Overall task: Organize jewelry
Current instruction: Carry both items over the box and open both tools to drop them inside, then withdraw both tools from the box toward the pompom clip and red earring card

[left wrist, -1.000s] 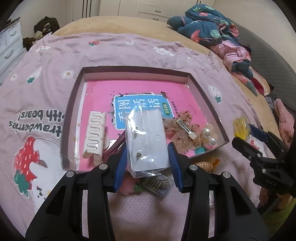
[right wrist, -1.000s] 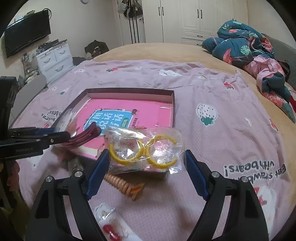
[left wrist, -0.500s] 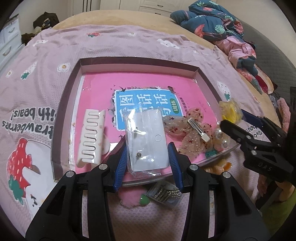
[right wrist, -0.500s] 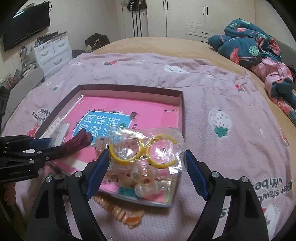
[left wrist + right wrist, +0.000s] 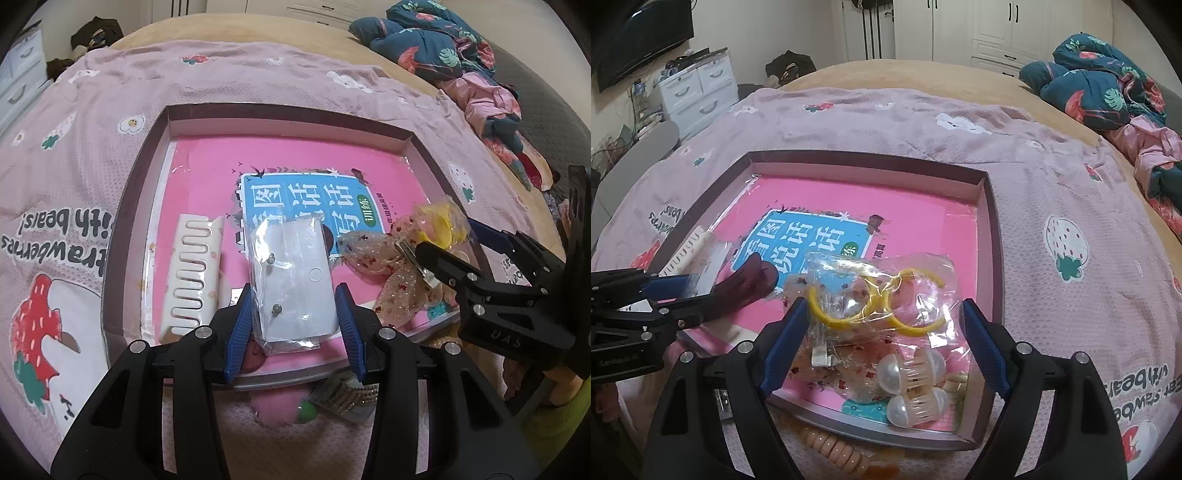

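Your left gripper (image 5: 293,302) is clamped on the clear flat bag of small stud earrings (image 5: 291,280), long axis pointing away along the fingers, hanging over the near-left part of the shallow mauve cardboard box lid (image 5: 147,155). Your right gripper (image 5: 882,332) is opening; the crinkly clear bag of yellow hoops (image 5: 882,295) sits between its jaws, over the lid's near-right corner above the sequinned bow clip (image 5: 827,369). Both bags are above the lid; likely just lower and let go.
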A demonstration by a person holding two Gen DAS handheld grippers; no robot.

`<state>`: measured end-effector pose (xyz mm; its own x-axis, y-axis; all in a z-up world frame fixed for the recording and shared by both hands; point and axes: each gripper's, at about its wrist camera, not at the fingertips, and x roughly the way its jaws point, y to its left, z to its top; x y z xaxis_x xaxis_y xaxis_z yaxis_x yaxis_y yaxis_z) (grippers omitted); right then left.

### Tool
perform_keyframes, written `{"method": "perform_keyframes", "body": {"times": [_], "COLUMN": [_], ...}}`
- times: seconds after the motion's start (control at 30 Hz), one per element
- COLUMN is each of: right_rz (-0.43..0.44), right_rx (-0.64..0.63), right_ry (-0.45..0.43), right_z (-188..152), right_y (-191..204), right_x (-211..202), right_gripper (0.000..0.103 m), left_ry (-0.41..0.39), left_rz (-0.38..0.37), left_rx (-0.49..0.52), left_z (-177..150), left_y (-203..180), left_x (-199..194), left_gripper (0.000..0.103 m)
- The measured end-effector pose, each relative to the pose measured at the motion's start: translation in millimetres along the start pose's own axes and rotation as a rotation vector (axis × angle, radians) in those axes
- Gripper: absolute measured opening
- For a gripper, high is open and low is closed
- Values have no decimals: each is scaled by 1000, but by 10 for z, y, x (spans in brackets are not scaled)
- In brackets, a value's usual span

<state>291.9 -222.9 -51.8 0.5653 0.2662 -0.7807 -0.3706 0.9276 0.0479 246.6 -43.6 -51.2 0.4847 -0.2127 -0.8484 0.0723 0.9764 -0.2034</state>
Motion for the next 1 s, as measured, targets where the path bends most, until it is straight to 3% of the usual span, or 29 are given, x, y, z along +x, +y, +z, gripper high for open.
{"method": "perform_keyframes", "body": {"times": [0.13, 0.33, 0.47, 0.7, 1.0], "right_rz": [-6, -17, -29, -43, -41], "right_rx": [-6, -10, -8, -3, 0], "right_ry": [-9, -26, -41, -58, -87], "right_z": [-8, -55, -105, -175, -270], "right_y": [26, 29, 17, -9, 35], "right_x": [-30, -145, -258, -449, -705], "right_gripper": [89, 89, 91, 92, 92], "left_ry": [0, -2, -9, -29, -58], "left_rz": [1, -1, 0, -5, 4], "left_rx": [-3, -2, 1, 1, -14], "left_z": [19, 20, 22, 18, -76], "left_y": [3, -10, -29, -65, -35], "left_x": [17, 6, -23, -157, -415], "left_gripper": [35, 37, 47, 47, 59]}}
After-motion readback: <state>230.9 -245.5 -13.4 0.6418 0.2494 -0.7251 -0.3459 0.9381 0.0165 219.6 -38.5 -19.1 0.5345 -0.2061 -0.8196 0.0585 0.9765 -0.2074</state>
